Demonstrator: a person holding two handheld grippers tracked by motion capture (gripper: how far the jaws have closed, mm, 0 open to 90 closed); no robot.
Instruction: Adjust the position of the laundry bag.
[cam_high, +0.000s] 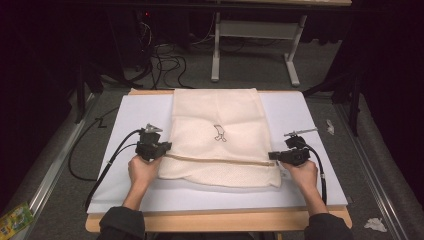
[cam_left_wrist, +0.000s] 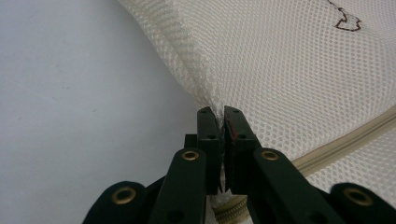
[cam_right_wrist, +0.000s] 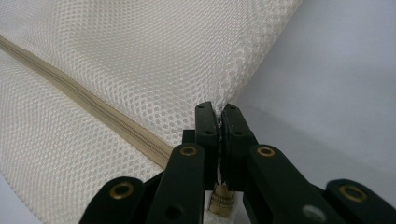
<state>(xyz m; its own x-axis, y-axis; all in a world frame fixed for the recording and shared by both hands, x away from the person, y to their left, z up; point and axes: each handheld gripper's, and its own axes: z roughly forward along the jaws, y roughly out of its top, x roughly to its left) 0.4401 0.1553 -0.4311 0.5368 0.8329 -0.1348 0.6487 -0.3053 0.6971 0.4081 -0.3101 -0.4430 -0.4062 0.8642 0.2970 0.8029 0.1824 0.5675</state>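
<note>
Overhead light bright on table; surroundings dark; high view soft; gripper views sharp.

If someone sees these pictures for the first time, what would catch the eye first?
First, the big cream mesh bag spread flat in the middle of the white table, with a beige zipper running across its near part. Next, the left gripper and the right gripper, each shut on a side edge of the bag at the zipper's ends.

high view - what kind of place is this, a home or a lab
Most likely a lab or recording workspace, not a home: a worktable with a white mat under the mesh bag, loose cables on grey carpet, dark curtains around, and another bench frame behind.
</note>
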